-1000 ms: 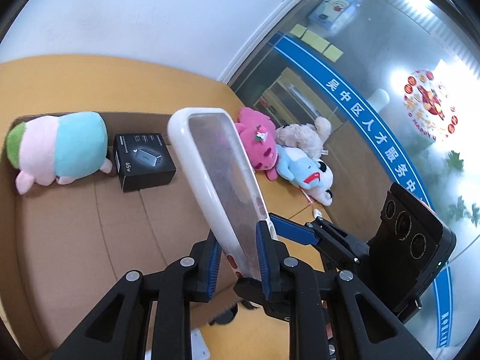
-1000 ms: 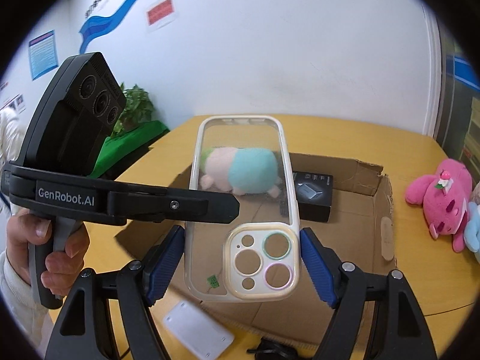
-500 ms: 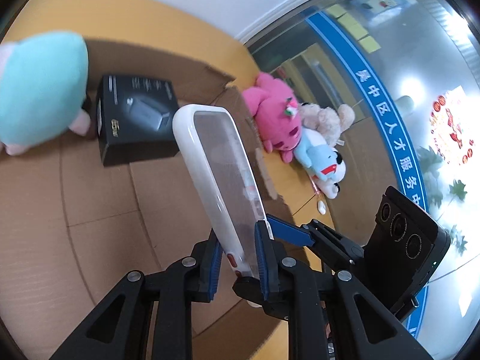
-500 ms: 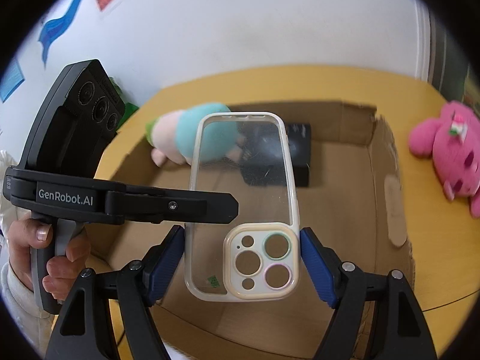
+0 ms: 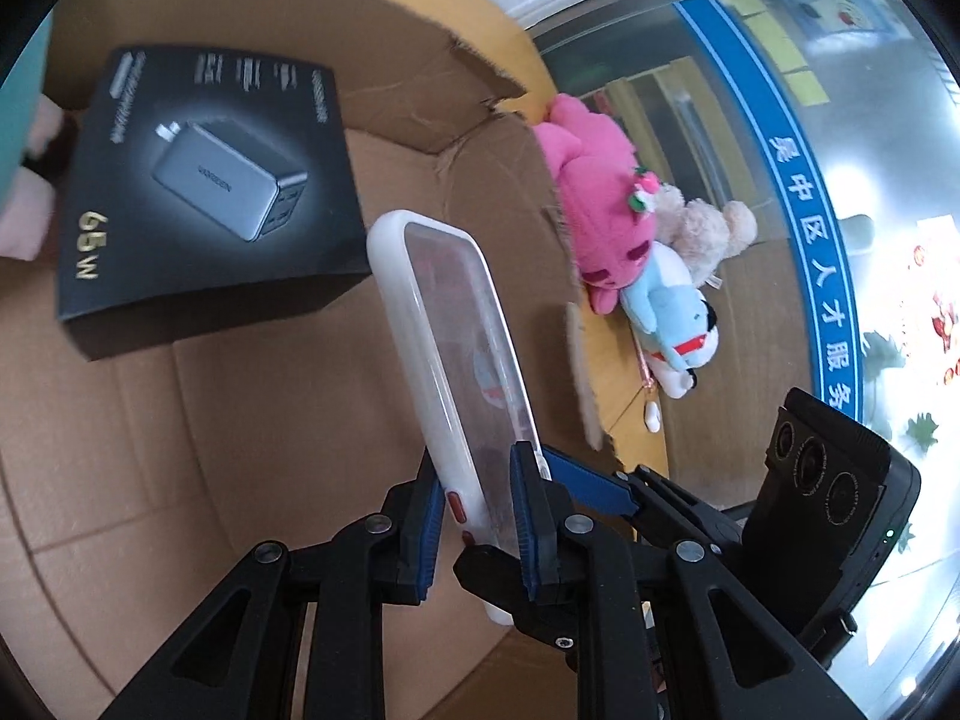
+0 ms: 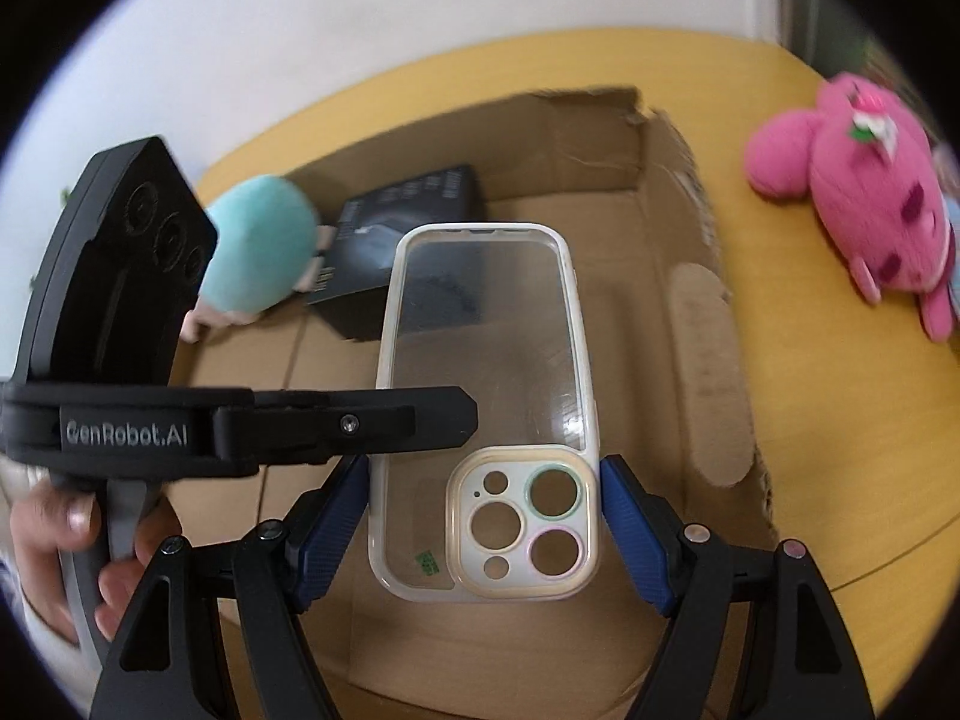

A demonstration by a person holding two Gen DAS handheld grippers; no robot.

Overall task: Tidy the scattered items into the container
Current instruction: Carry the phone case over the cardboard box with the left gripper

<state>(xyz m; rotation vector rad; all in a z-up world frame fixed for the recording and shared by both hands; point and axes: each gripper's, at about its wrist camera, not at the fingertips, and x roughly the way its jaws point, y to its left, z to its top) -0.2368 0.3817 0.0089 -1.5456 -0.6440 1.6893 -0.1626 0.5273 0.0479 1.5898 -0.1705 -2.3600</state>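
Phone case [image 5: 456, 360]: clear back, white rim, held over the floor of the cardboard box [image 5: 180, 450], near its right wall. It is not yet lying on the cardboard.
Left claw [image 5: 477, 516]: clenched on the case's lower end, one blue pad on each face, so the case stands out ahead of the fingers, edge toward this camera, and can be carried down inside the walls.
Right claw [image 6: 483, 531]: spread wide, blue pads flanking the case at its camera cut-out; whether they touch its rim cannot be told. It seems placed to steady or take over, not to carry.
Box contents: a black charger box [image 5: 210, 180] marked 65w lies flat near the back wall, with a teal and pink plush [image 6: 258, 258] just beside it, which leaves open floor under the case.
Outside the box: a pink plush [image 6: 864, 204] and, in the left wrist view, a beige plush [image 5: 702, 228] and a blue and white plush [image 5: 672, 324] heaped on the yellow desk [image 6: 828, 420] beyond the right wall, not yet tidied.
Likely step: lowering the case to the free floor, then letting go.
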